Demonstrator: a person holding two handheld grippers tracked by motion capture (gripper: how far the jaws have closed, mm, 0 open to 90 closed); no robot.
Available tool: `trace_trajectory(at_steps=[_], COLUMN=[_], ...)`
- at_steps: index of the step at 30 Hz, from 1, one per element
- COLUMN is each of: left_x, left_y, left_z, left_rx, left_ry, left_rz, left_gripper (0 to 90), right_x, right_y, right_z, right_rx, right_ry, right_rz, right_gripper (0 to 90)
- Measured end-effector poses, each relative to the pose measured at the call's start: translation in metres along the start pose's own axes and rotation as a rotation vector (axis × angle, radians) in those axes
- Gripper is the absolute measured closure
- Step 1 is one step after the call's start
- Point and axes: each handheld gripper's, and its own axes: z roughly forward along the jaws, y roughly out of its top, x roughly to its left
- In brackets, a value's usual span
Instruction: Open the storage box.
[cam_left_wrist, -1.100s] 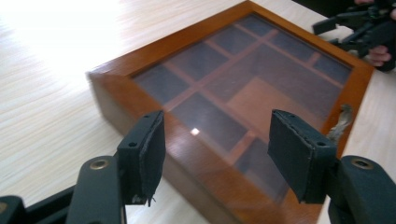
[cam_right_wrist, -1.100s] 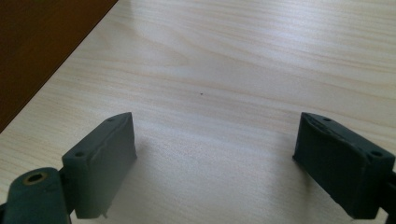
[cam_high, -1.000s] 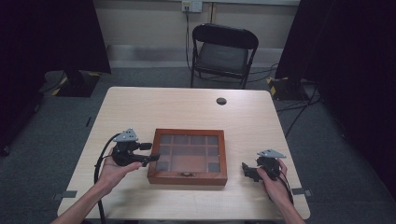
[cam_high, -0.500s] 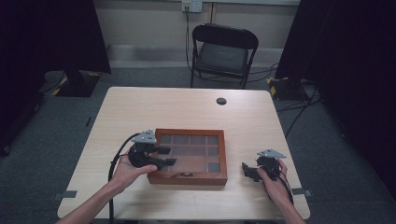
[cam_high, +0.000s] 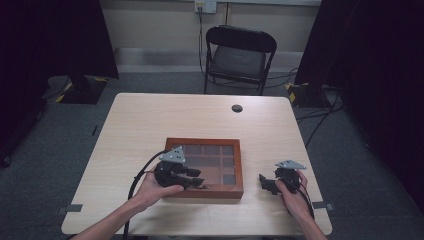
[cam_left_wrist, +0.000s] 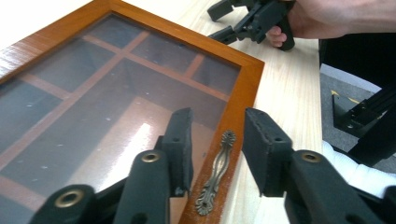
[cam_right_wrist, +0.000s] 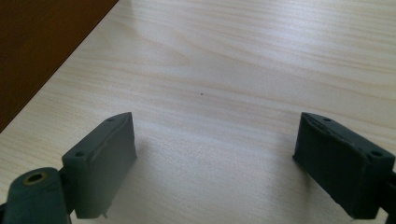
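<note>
Brass handle (cam_left_wrist: 216, 171) sits between parted left tongs (cam_left_wrist: 218, 144) on box lid (cam_left_wrist: 116, 79)

Shallow wooden display box (cam_high: 239, 170) with glass-paned lid (cam_left_wrist: 93, 93), apparently closed, flat on the table's near half, divided compartments inside, ornate brass handle (cam_left_wrist: 215, 170) on its front rail

Right gripper (cam_right_wrist: 215, 154): two black jaws are seen rising from the lower left and lower right of the frame, set wide apart, nothing between them. Pale wood-grain table (cam_right_wrist: 243, 70) is spread behind. A dark brown box side (cam_right_wrist: 37, 46) is seen at upper left.
</note>
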Motion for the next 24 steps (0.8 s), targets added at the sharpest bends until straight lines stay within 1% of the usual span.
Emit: trace_trajectory(at_steps=[1,3,4,6,8,11,13,14,16,17,18,20,21,22,23,24], left_x=[0.000,0.000,0.000,0.000,0.000,0.002,0.002,0.003,0.003,0.003,0.002,0.001,0.000,0.000,0.000,-0.001], left_y=[-0.001,-0.004,-0.004,-0.005,-0.006,-0.007,-0.008,-0.008,-0.009,-0.009,-0.010,-0.011,-0.010,-0.010,-0.011,-0.011], left_z=[0.001,0.003,0.005,0.007,0.008,0.009,0.010,0.010,0.010,0.011,0.013,0.014,0.014,0.014,0.014,0.014], left_rx=[0.005,0.027,0.026,0.037,0.043,0.040,0.054,0.047,0.043,0.052,0.076,0.059,0.071,0.071,0.065,0.061], left_ry=[-0.011,-0.014,-0.021,-0.024,-0.037,-0.027,-0.012,-0.023,-0.025,-0.025,-0.022,-0.017,-0.013,-0.009,-0.013,-0.007], left_rz=[0.002,0.014,0.011,0.012,0.013,0.007,0.015,0.017,0.017,0.022,0.032,0.036,0.048,0.048,0.048,0.055], left_gripper=[67.2,71.8,73.6,76.0,77.5,79.5,81.8,81.8,81.4,80.3,79.4,78.1,79.7,79.9,79.9,79.9], right_x=[0.000,0.000,0.000,0.000,0.000,0.000,0.000,0.000,0.000,0.000,0.000,0.000,0.000,0.000,0.000,0.000], right_y=[0.000,0.000,0.000,0.000,0.000,0.000,0.000,0.000,0.000,0.000,0.000,0.000,0.000,0.000,0.000,0.000], right_z=[0.000,0.000,0.000,0.000,0.000,0.000,0.000,0.000,0.000,0.000,0.000,0.000,0.000,0.000,0.000,0.000], right_rx=[0.000,0.000,0.000,0.000,0.000,0.000,0.000,0.000,0.000,0.000,0.000,0.000,0.000,0.000,0.000,0.000], right_ry=[0.000,0.000,0.000,0.000,0.000,0.000,0.000,0.000,0.000,0.001,0.001,0.001,0.001,0.002,0.002,0.002], right_rz=[0.001,0.000,0.000,0.000,0.000,0.000,0.000,0.000,0.000,0.000,-0.001,-0.001,-0.001,-0.001,-0.001,-0.001], right_gripper=[11.6,11.6,11.6,11.6,11.6,11.6,11.6,11.5,11.6,11.6,11.5,11.5,11.5,11.6,11.6,11.6])
